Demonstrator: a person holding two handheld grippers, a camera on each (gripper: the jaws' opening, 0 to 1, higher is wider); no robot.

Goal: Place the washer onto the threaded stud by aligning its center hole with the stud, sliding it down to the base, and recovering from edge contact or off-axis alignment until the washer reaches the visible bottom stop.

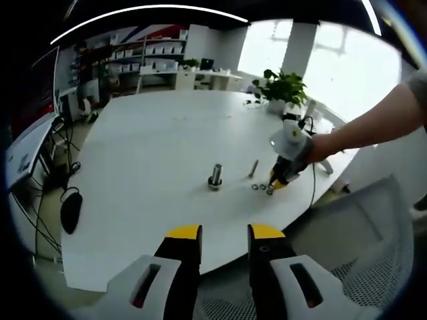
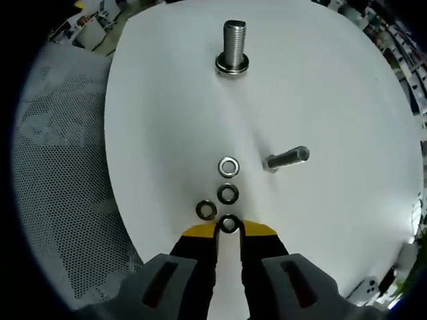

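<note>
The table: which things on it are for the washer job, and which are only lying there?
For the job: upright stud; washer between the right gripper's jaws; three loose washers.
Only lying there: loose bolt; potted plant; mouse.

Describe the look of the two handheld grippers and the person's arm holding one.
Each gripper has pale grey finger bodies with dark slots, black jaws and yellow tips: the left gripper and the right gripper. In the left gripper view, the right gripper carries a white housing with a thin cable. The person's arm has a grey sleeve edge near the elbow.
</note>
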